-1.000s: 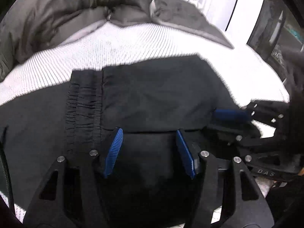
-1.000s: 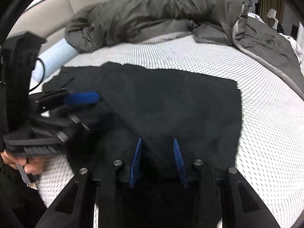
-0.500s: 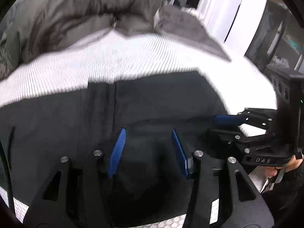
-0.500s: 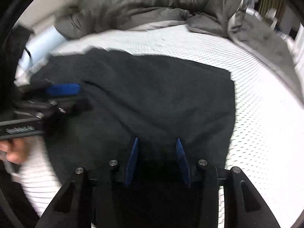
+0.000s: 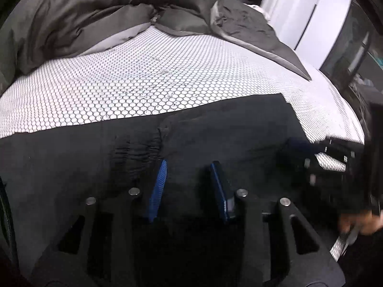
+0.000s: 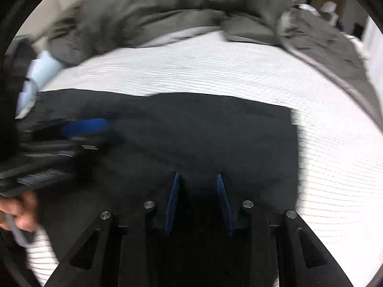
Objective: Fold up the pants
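The black pants [image 5: 215, 129] lie spread flat on the bed [image 5: 148, 81], near its front edge, already folded into a broad dark rectangle. Their gathered elastic waistband [image 5: 136, 150] shows as a puckered strip just left of the fold line, and the far edge of the pants runs almost straight across the sheet. In the right wrist view the pants [image 6: 203, 129] end in a square corner on the right, with bare sheet beyond.

The left claw [image 5: 188, 184] hovers low over the pants beside the waistband; its blue fingers are closing, with black cloth between them but no clear pinch. The right claw [image 6: 197, 196] is over the pants' near edge, its fingers also closing, still a gap apart with cloth between them; whether it has caught any fabric I cannot tell.

The bed wears a white sheet printed with small hexagons. Behind the pants a rumpled grey duvet [image 5: 100, 12] is heaped along the far side. A pale blue pillow [image 6: 40, 71] sits left of the pants. White panels [image 5: 308, 14] stand beyond the duvet.
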